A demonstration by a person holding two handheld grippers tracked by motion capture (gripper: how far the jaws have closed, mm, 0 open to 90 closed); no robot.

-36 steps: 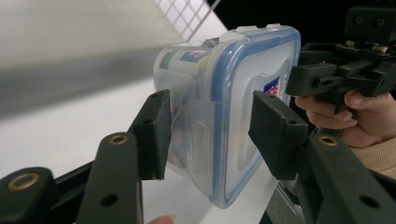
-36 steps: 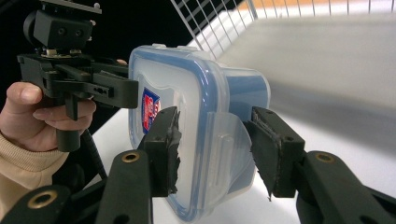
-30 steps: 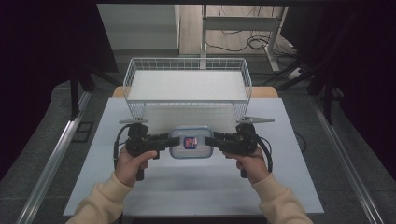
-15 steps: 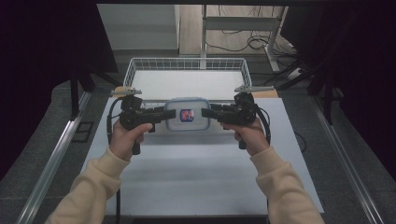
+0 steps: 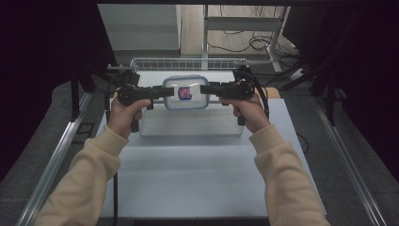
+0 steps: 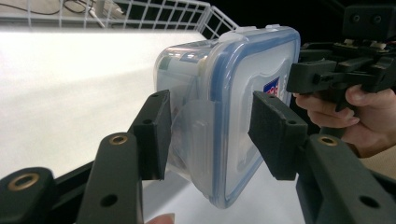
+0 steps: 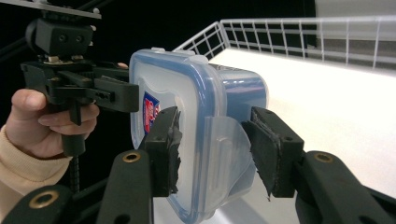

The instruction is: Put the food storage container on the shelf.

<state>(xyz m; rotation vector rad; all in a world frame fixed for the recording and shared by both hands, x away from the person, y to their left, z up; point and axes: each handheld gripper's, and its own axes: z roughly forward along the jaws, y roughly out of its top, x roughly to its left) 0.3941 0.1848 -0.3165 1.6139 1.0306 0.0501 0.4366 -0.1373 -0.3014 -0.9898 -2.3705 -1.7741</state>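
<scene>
- The clear container [image 5: 185, 92] with a blue-rimmed lid and a red and blue label is held in the air between the two grippers, above the wire basket [image 5: 188, 64]
- The left gripper [image 5: 157, 100] grasps the container on its left side; in the left gripper view its two jaws stand on both sides of the side latch flap [image 6: 198, 135], one on the lid and one on the body
- The right gripper [image 5: 206, 89] grasps the opposite side in the same way, its jaws closed around the other latch flap [image 7: 223, 154]
- The container is turned on its edge in both gripper views, the lid facing sideways
- The basket stands on the white table [image 5: 202, 179], and its inside is white
- Both hands wear cream sleeves [image 5: 89, 174]
</scene>
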